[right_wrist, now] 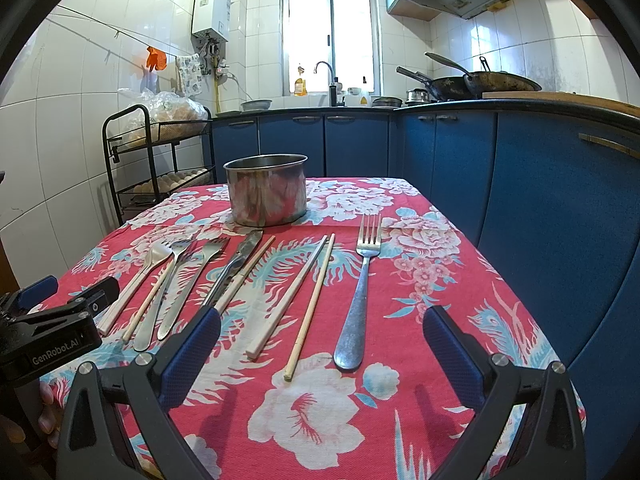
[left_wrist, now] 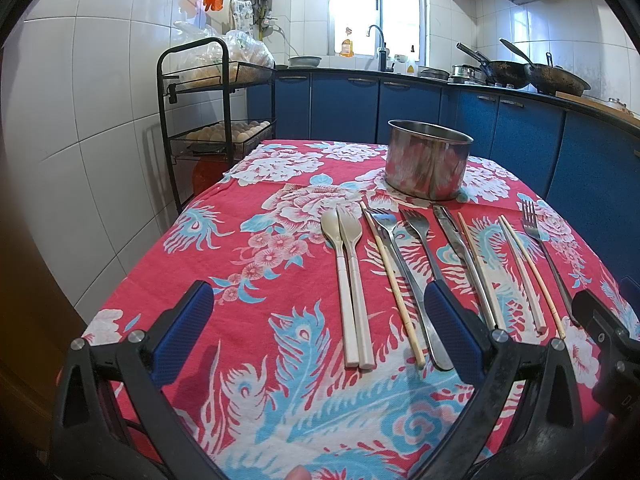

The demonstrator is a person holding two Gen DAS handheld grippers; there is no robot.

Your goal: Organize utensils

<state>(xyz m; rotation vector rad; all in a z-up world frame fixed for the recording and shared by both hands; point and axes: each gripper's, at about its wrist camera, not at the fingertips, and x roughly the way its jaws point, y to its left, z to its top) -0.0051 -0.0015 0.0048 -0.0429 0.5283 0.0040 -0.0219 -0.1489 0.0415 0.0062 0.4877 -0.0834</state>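
Observation:
A row of utensils lies on the red floral tablecloth (left_wrist: 192, 264): a beige spoon and knife pair (left_wrist: 350, 264), chopsticks (left_wrist: 392, 284), steel forks (left_wrist: 416, 224), a steel knife (left_wrist: 460, 248), more chopsticks (left_wrist: 524, 276) and a lone fork (right_wrist: 362, 280) at the right. A steel pot (left_wrist: 426, 160) stands behind them, also in the right wrist view (right_wrist: 266, 190). My left gripper (left_wrist: 320, 332) is open and empty in front of the beige pair. My right gripper (right_wrist: 320, 352) is open and empty in front of the lone fork.
A black wire cart (left_wrist: 200, 108) with eggs stands left of the table. Blue cabinets (right_wrist: 520, 200) run along the back and right side, close to the table edge. Woks (left_wrist: 532, 72) sit on the counter. The left gripper's body (right_wrist: 60, 320) shows at the left.

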